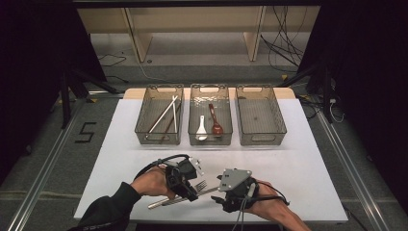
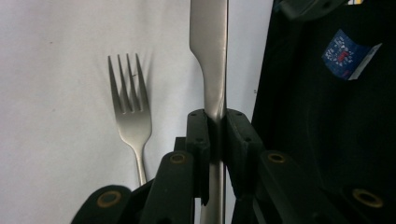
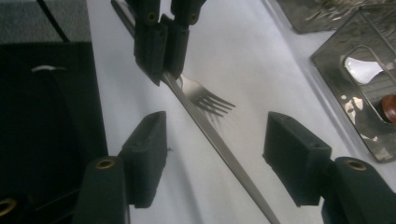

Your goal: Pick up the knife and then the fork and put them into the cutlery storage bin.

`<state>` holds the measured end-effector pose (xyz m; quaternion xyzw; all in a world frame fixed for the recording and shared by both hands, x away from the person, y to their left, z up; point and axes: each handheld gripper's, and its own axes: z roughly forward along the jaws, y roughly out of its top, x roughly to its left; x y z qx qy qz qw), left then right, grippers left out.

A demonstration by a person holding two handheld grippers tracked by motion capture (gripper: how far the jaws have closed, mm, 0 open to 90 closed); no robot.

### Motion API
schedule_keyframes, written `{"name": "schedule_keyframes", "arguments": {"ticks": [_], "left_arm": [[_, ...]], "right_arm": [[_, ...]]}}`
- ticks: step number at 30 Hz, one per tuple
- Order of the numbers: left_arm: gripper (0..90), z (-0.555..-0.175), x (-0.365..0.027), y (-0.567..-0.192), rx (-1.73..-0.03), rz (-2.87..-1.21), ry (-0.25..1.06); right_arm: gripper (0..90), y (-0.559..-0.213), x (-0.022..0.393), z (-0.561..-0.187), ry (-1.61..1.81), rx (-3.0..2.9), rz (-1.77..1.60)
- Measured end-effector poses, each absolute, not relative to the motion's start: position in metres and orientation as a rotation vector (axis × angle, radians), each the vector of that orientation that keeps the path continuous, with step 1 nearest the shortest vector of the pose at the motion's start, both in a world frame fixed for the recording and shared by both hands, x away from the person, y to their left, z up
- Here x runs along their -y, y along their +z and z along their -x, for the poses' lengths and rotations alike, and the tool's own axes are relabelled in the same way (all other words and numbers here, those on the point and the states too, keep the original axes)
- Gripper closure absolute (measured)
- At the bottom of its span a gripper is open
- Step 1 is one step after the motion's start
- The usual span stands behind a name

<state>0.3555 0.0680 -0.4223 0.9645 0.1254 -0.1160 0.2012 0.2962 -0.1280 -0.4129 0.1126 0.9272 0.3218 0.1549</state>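
Clamping a knife [image 2: 208, 70] in left tongs [image 2: 216, 128], right tongs [image 3: 212, 154] apart around its blade (untouched), fork [image 2: 130, 107] beside.

I can read one mark for certain: a black figure 5 [image 1: 86, 132], made of straight strokes, stands on the grey floor left of my table [image 1: 120, 144]. In my left gripper view a small blue label [image 2: 348, 54] with a red patch sits on a black surface at the right, but its print is too small and blurred for me to read.
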Motion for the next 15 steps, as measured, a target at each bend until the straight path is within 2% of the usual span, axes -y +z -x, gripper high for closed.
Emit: {"name": "schedule_keyframes", "arguments": {"ticks": [7,15], "left_arm": [[79.9,-0.357,-0.060,-0.422,-0.313,-2.702,-0.405],[79.9,-0.355,-0.053,-0.422,-0.289,-2.710,-0.431]], "right_arm": [[49.7,-0.419,0.121,-0.294,0.847,-2.671,-0.217],[60.5,-0.427,0.114,-0.288,0.752,-2.703,-0.105]]}}
